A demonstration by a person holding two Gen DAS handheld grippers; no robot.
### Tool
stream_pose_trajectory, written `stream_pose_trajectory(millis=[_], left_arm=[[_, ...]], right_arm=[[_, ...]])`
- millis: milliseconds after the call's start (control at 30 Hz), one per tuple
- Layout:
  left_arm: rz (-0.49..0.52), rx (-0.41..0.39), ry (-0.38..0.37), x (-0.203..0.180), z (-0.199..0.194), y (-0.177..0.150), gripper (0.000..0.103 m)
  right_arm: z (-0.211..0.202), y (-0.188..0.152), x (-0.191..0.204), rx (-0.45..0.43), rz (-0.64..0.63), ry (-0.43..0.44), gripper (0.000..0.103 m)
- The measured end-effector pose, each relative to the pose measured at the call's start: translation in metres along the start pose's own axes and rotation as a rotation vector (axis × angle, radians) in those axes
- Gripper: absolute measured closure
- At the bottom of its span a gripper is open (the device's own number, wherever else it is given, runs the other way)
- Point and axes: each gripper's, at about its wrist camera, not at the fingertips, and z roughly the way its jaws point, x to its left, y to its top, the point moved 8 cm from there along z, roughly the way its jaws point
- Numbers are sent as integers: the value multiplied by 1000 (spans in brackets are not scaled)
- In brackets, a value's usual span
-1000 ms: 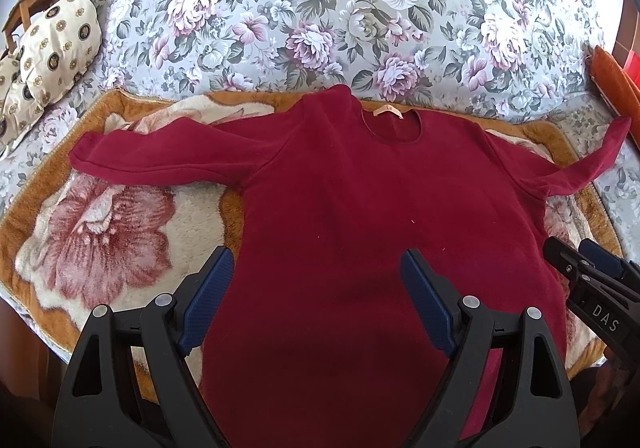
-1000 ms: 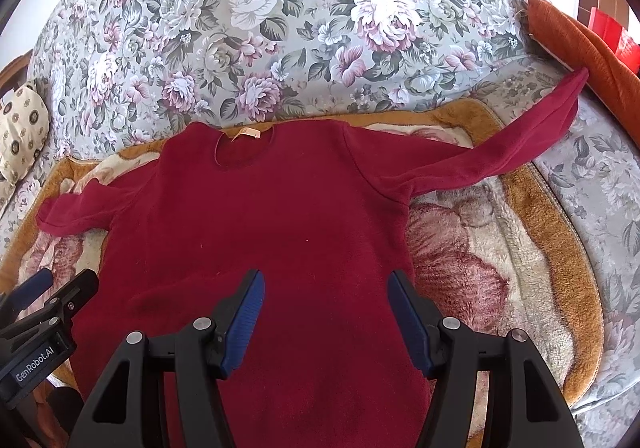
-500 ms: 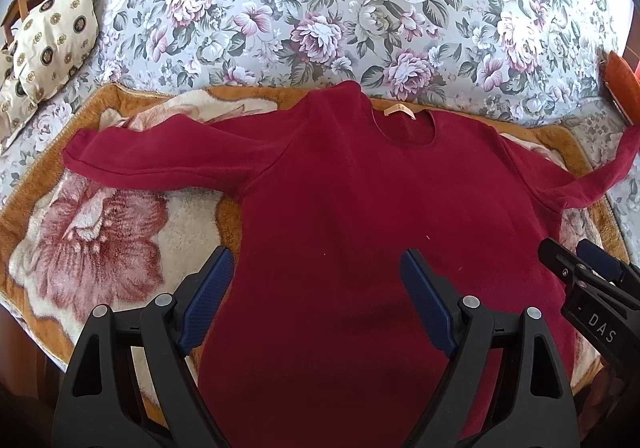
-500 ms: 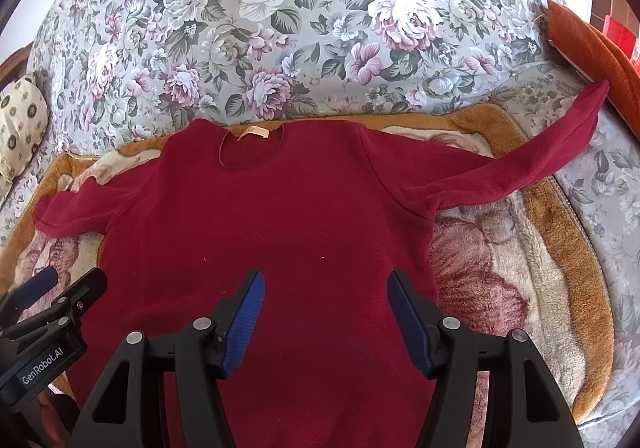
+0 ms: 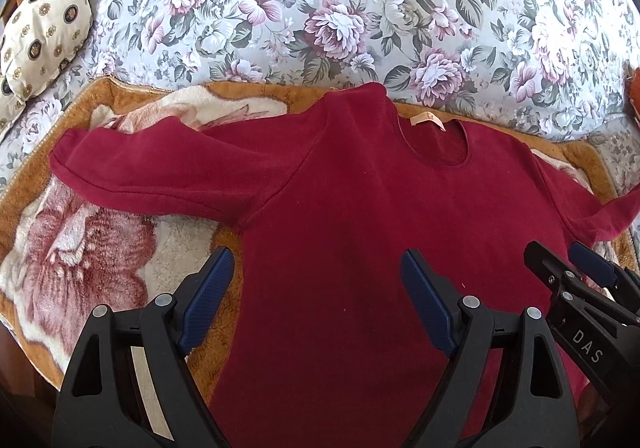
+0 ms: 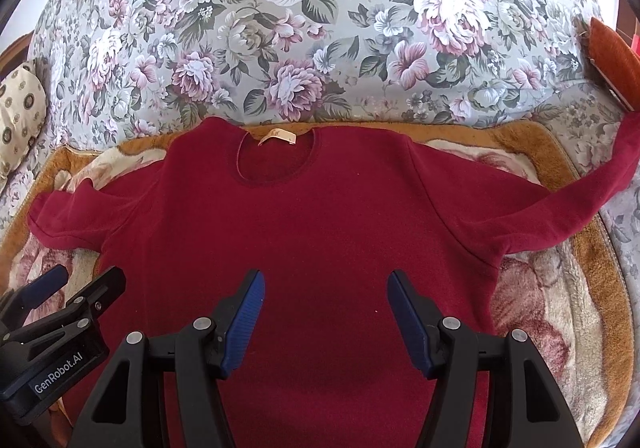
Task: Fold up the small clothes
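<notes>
Both pairs of fingers stand spread wide with nothing between them: the left gripper (image 5: 316,284) and the right gripper (image 6: 326,306) hang side by side above the lower body of the sweater (image 5: 360,232), pads clear of the cloth as far as I can see. The left one's fingers straddle the sweater's left side edge, one blue pad (image 5: 208,296) over the blanket (image 5: 80,248), the other over red cloth. The right one's fingers are both over the body, near its middle.

The sweater lies flat and face up on the blanket, collar (image 6: 276,160) away from the fingers. The left sleeve (image 5: 160,172) stretches out ahead and to the left of the left fingers. The right sleeve (image 6: 580,200) runs ahead and to the right of the right fingers, its cuff trailing off the blanket onto the floral cover (image 6: 320,28). A patterned cushion (image 5: 40,32) sits far off to the left, out of the way.

No fold shows yet, so I judge this to be the very start: the approach to a first grasp. The sleeves look the likely first fold. Each gripper would need to travel outward and forward to its own sleeve, come down until the pads bracket a pinch of cloth near the cuff, and close. The fabric looks thick and soft, so the pinch should take only the sleeve and not the plush blanket beneath. The right cuff lies farthest, so that reach is the longer one.
</notes>
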Motion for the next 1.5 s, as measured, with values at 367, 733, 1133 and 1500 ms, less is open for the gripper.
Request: stream_pose_trajectory(millis=[367,733,1133,1500], left_arm=[[-31,16,16,17,23,17,18],[-213,32,-2,114,28,35,18],[-730,-23,27,318,57,31,18],[-923,-42,44,383,74,58,18]], right_arm=[[31,18,26,25,-31,24,41],[54,31,69,37,-77,84,41],[88,47,127,40,-167,120,41],[95,51,132,39,-154,152,41]])
